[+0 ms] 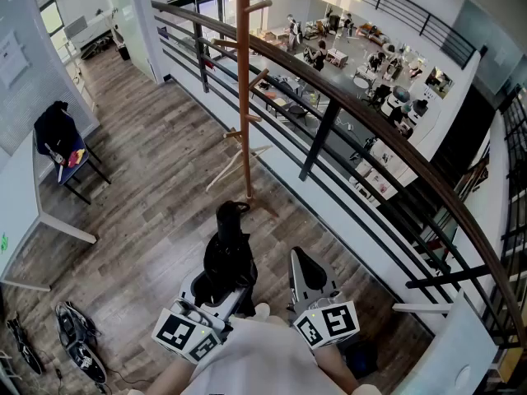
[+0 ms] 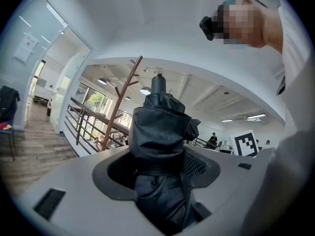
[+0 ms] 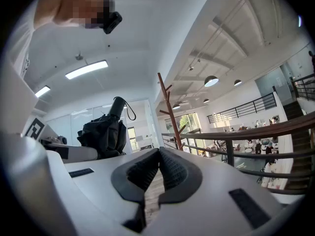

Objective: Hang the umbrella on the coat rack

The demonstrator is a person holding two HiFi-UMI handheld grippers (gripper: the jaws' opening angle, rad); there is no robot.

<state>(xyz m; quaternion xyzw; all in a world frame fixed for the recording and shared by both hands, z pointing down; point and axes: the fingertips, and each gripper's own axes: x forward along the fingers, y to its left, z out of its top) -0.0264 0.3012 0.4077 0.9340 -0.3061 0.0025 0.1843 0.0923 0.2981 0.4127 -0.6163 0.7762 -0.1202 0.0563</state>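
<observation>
The left gripper point(image 1: 217, 291), at the lower centre of the head view, grasps a folded black umbrella point(image 1: 229, 255). Its jaws press on the bunched fabric from both sides, and the umbrella's handle end points up the frame toward the coat rack point(image 1: 244, 89). The wooden coat rack stands upright on the plank floor point(image 1: 156, 179), in the upper middle of the frame and well apart from the umbrella, just beside the dark railing point(image 1: 329, 109). The right gripper point(image 3: 158, 152), just right of the umbrella, is clenched, its jaw tips touching with nothing between them.
</observation>
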